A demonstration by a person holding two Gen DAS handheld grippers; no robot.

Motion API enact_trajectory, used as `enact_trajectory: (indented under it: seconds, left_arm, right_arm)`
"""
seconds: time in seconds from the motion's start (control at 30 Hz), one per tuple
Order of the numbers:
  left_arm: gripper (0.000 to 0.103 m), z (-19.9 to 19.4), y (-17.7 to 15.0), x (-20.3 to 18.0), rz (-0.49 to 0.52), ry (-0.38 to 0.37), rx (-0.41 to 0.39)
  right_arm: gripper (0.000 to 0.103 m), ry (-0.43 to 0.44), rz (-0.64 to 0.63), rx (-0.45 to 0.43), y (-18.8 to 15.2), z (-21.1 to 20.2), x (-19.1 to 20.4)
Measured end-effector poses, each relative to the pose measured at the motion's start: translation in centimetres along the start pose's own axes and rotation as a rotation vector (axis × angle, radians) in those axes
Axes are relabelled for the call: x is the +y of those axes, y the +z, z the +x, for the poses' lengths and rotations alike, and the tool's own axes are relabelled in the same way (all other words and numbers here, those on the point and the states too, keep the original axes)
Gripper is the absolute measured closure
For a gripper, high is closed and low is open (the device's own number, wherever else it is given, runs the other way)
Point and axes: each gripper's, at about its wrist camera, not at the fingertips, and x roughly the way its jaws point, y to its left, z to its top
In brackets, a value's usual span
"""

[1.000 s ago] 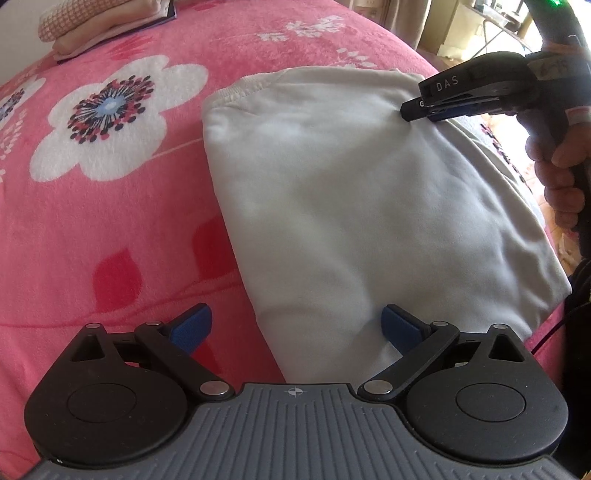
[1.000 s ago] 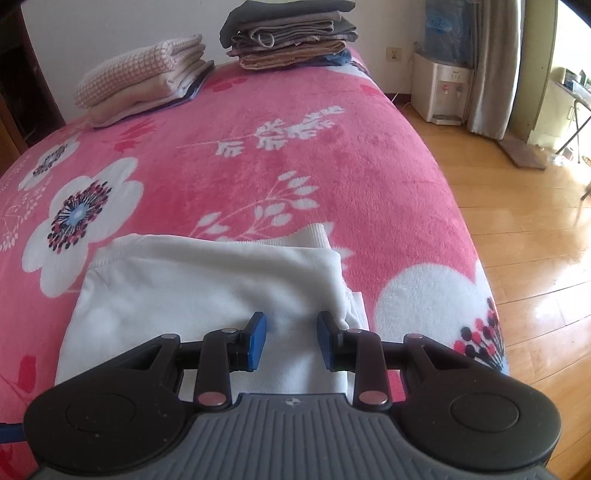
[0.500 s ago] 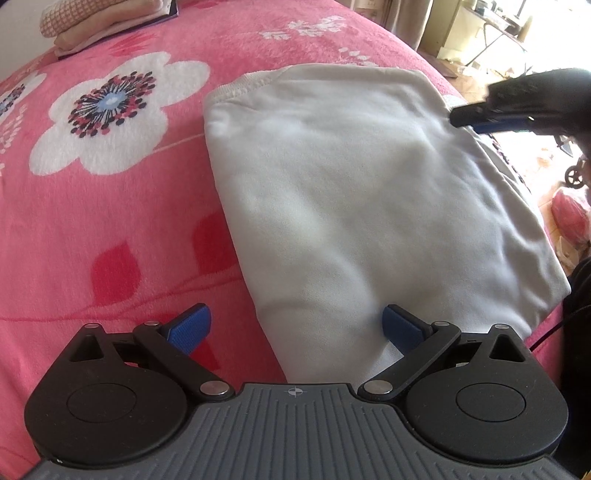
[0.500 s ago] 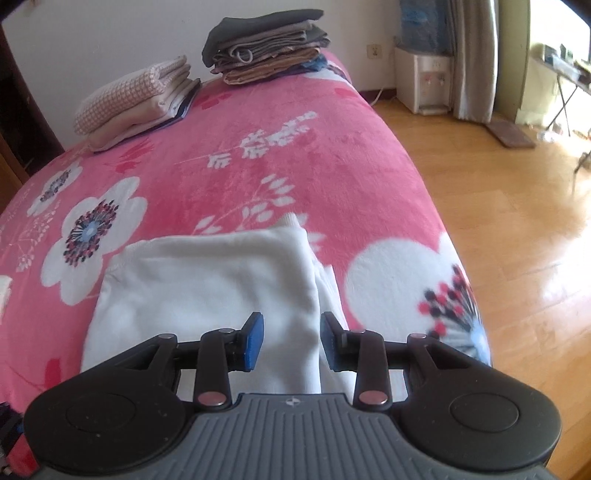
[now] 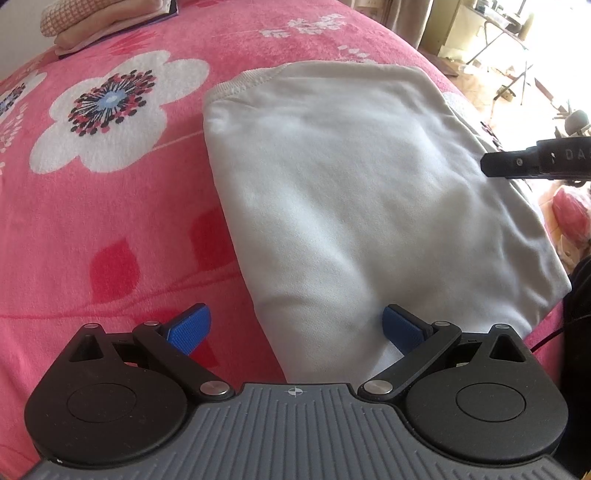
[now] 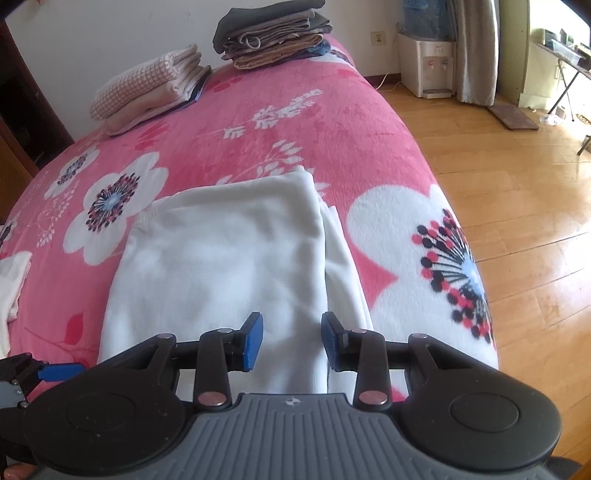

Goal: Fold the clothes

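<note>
A white folded garment (image 5: 351, 192) lies flat on the pink flowered blanket (image 5: 92, 221). Its ribbed hem is at the far end. My left gripper (image 5: 295, 326) hovers over the garment's near left edge, its jaws wide open: one blue pad is over the blanket, the other over the cloth. In the right wrist view the garment (image 6: 221, 258) shows a second layer sticking out along its right side. My right gripper (image 6: 291, 341) is above the garment's near right part, open, with nothing between its pads. The right gripper's tip (image 5: 517, 166) enters the left wrist view from the right edge.
Two piles of folded clothes sit at the bed's far end: a pink checked pile (image 6: 147, 92) and a dark pile (image 6: 273, 33). Another white cloth (image 6: 11, 288) lies at the left edge. The bed drops off on the right to a wooden floor (image 6: 517, 192) with a water dispenser (image 6: 424, 66).
The right gripper has lifted off the garment's far right corner and drawn back toward its near right side. The left gripper and the garment have stayed put.
</note>
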Motion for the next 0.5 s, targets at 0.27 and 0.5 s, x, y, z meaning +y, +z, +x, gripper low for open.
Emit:
enact_trajectory:
  seconds: [0.27,0.5]
  left_arm:
    - [0.002,0.1,0.0,0.1,-0.005,-0.004,0.003]
    - [0.002,0.0,-0.1,0.1,-0.006,-0.006,0.004]
  right_arm:
    - [0.066,0.003,-0.004,0.017,-1.0,-0.3,0.3]
    - [0.066,0.008,-0.008,0.031,-1.6,-0.4,0.7]
